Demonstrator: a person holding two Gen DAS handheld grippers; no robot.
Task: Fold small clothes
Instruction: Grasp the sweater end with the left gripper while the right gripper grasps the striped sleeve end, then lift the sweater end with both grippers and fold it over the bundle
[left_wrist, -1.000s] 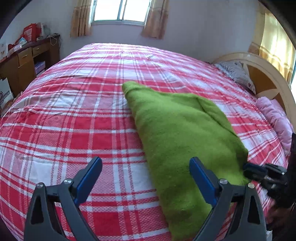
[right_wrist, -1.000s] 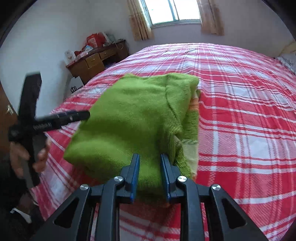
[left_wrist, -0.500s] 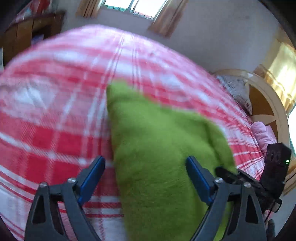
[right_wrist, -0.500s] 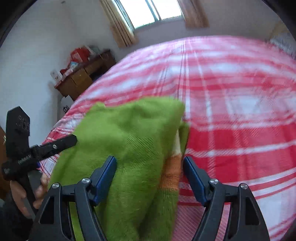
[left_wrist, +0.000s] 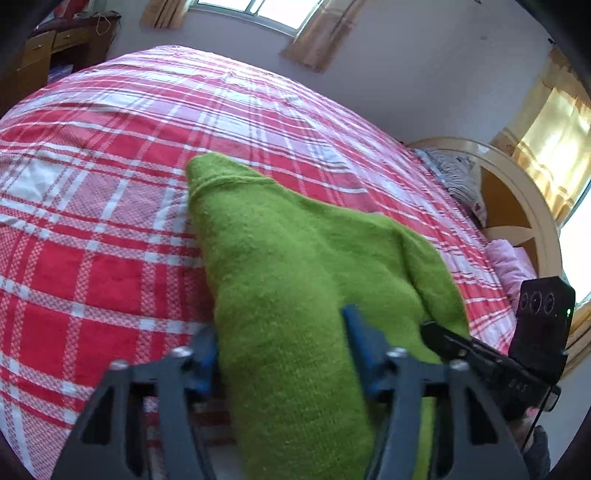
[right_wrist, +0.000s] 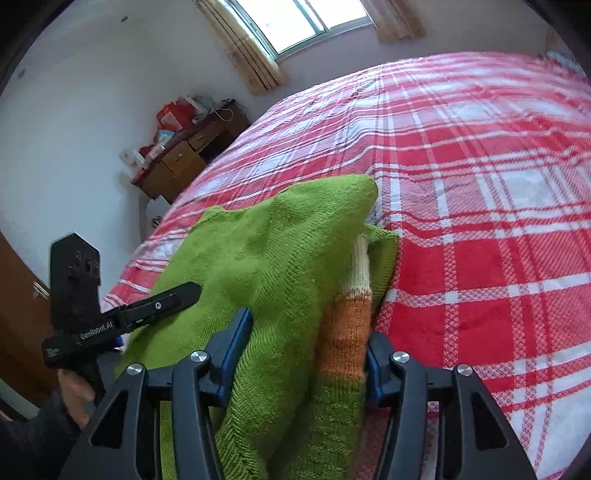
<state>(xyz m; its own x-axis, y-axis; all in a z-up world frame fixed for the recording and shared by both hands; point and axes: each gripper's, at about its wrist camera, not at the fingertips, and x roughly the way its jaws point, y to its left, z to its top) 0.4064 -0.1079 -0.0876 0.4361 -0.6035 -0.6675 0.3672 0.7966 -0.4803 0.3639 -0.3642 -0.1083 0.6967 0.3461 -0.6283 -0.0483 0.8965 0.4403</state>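
A folded green knitted sweater lies on the red plaid bed cover. My left gripper straddles its near end; the jaws are closing and the blue pads touch the wool on both sides. In the right wrist view the same sweater shows an orange and cream striped band at its folded edge. My right gripper is closing too, with the thick fold filling the gap between its pads. A hand holds the left gripper's black body at the picture's left.
The bed cover stretches far beyond the sweater. A curved headboard with a grey pillow and a pink pillow stands at the right. A wooden desk with clutter stands by the far wall under the window.
Both grippers have come forward onto the sweater. The left jaws have narrowed from wide open onto its near end. The right jaws opened wide, then narrowed onto the thick folded edge.
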